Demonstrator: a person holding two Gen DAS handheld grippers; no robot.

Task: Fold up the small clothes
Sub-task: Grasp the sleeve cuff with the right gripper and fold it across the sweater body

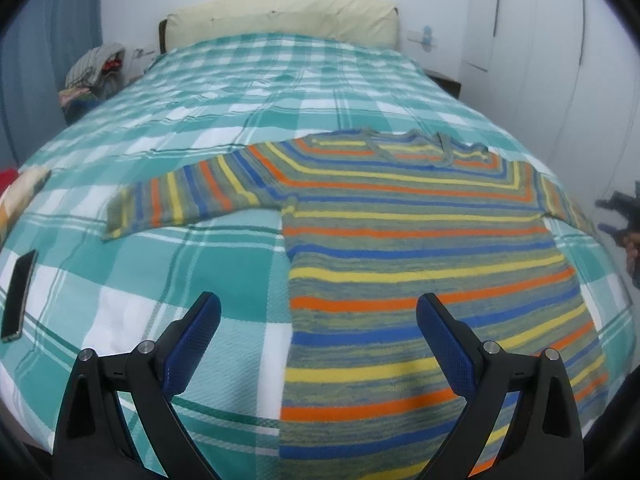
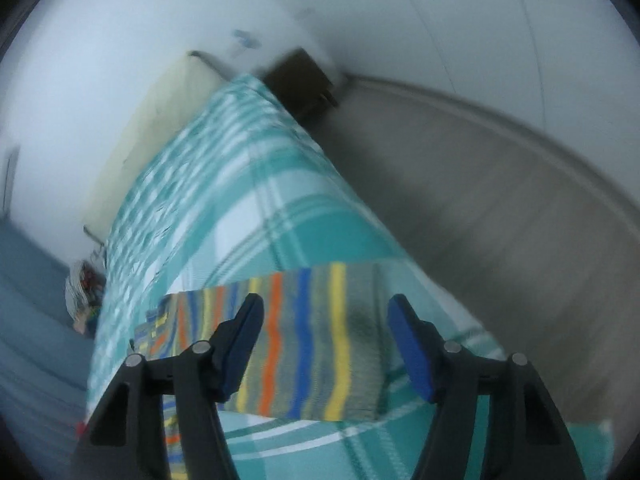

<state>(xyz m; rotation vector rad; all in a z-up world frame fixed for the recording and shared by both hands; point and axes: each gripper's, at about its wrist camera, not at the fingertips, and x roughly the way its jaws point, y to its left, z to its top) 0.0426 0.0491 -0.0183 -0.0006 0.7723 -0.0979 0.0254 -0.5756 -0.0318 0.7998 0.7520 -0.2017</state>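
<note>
With both our left gripper (image 1: 318, 336) and right gripper (image 2: 326, 344) spread apart and empty, the multicoloured striped knitted sweater (image 1: 420, 248) lies flat near the teal-checked bed's (image 1: 180, 128) right edge; we should pinch each sleeve cuff squarely.

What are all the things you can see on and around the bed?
Striped sweater: one, orange, yellow, blue and grey-green stripes, spread flat on the bedspread, both sleeves out sideways.
Bedspread: one, teal and white checks, covering the bed.
Headboard cushion: one, cream, at the far end of the bed against the wall.
Phone: one, dark, lying near the bed's left edge.
Pile of clothes: one heap, mixed colours, beside the bed at far left.
Bedside table: one, dark brown, beside the headboard cushion.
Left gripper: black with blue pads, open, above the sweater's hem side.
Right gripper: black with blue pads, open, above one sleeve end.
</note>
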